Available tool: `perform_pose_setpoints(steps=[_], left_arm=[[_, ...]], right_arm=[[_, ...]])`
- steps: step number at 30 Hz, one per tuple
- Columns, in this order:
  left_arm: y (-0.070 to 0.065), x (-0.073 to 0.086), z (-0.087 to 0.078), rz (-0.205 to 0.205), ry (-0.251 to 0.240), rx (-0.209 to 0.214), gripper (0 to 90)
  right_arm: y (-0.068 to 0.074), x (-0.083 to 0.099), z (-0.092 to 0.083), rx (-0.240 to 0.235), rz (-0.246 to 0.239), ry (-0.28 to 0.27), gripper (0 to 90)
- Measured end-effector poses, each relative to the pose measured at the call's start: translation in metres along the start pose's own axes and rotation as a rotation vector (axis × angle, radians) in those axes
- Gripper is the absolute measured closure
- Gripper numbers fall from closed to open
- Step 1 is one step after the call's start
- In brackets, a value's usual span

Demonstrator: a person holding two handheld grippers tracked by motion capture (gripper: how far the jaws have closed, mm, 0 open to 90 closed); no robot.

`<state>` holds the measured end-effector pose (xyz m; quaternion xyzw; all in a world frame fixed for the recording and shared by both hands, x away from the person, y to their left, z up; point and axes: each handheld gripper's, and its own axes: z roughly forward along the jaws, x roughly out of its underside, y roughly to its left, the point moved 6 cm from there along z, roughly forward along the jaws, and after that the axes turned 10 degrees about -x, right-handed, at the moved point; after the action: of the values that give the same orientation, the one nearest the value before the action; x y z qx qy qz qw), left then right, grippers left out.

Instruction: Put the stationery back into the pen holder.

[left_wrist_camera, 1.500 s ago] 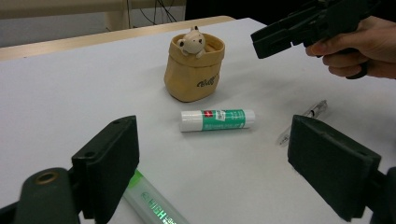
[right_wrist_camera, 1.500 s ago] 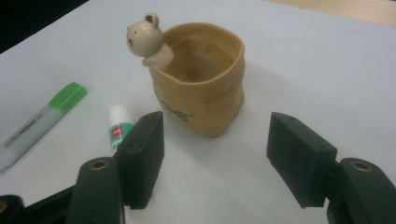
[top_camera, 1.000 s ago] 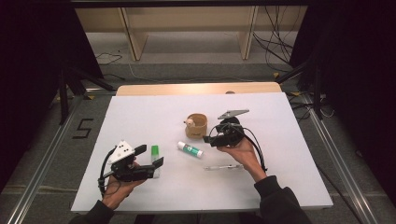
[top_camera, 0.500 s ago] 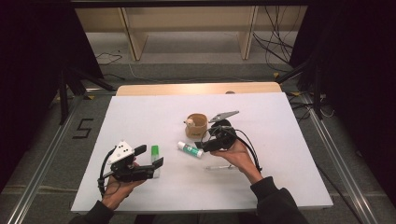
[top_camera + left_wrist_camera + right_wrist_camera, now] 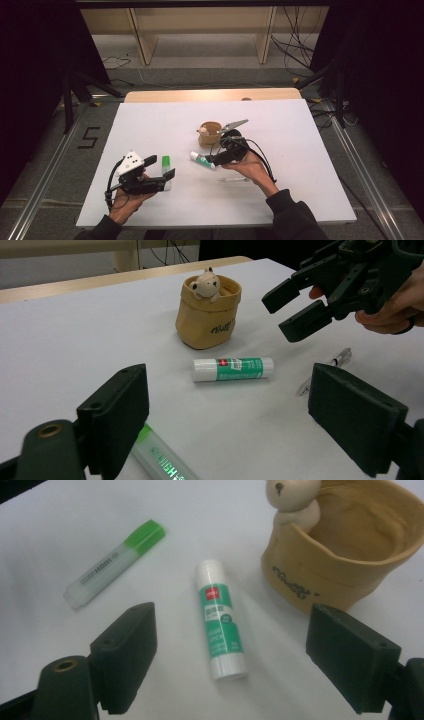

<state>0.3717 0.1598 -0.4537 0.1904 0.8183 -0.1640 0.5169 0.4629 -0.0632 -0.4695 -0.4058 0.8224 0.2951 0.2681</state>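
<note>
Right hand-held gripper (image 5: 212, 161): the person's right hand is holding it just past the desk's centre, toward 4 o'clock, its black jaws pointing toward 9 o'clock. The jaws are standing wide apart with nothing between the pads; they have just been opening.

Glue stick: the white cylindrical glue stick with a green label (image 5: 220, 620) is lying flat on the desk. In the right gripper view it is sitting in the gap between the two jaws, touching neither, its length running from 12 to 6 o'clock. In the high view it (image 5: 202, 160) is lying just at the right hand-held gripper's tips.

Left hand-held gripper (image 5: 161, 167): the person's left hand is holding it at the desk's 7 o'clock corner, jaws standing wide apart and gripping nothing, aiming toward 3 o'clock.

Highlighter: the translucent highlighter pen with a bright green cap (image 5: 166, 167) is lying between the left hand-held gripper's jaws in the high view; in the right gripper view it (image 5: 116, 563) is lying at 10 o'clock from the glue stick, well apart.

Pot: the tan bag-shaped soft pot with a small cream bear figure on its rim (image 5: 208, 312) is standing upright at 12 o'clock from the glue stick, near but not touching.

Pen: a thin clear pen (image 5: 327, 367) is lying at 3 o'clock from the glue stick in the left gripper view.

Desk: the white-topped desk (image 5: 165, 125) is carrying all of these.
</note>
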Motion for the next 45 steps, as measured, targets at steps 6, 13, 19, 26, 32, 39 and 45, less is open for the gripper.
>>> perform_pose_setpoints(steps=[6, 13, 19, 26, 32, 39, 45], left_arm=[[0.000, 0.000, -0.001, 0.002, -0.004, 0.003, 16.1], [0.002, 0.001, -0.003, -0.005, -0.005, -0.003, 16.1], [0.002, 0.001, -0.003, 0.004, -0.006, 0.000, 16.1], [0.001, 0.001, -0.004, 0.003, -0.011, 0.006, 16.1], [0.000, 0.001, -0.005, 0.010, -0.011, 0.010, 16.1], [0.000, 0.000, -0.005, 0.008, -0.013, 0.010, 16.1], [0.000, 0.000, -0.005, 0.006, -0.015, 0.009, 16.1]], right_arm=[[0.003, -0.004, 0.008, -0.014, -0.021, 0.052, 21.5], [0.009, -0.009, 0.026, -0.028, -0.044, 0.114, 21.5], [0.009, -0.013, 0.041, -0.027, -0.048, 0.168, 22.5], [0.003, -0.016, 0.054, -0.011, -0.043, 0.228, 26.2], [0.002, -0.017, 0.064, -0.005, -0.046, 0.281, 30.0], [0.000, -0.019, 0.075, -0.008, -0.041, 0.331, 36.9], [-0.002, -0.018, 0.080, -0.003, -0.046, 0.363, 42.9]])
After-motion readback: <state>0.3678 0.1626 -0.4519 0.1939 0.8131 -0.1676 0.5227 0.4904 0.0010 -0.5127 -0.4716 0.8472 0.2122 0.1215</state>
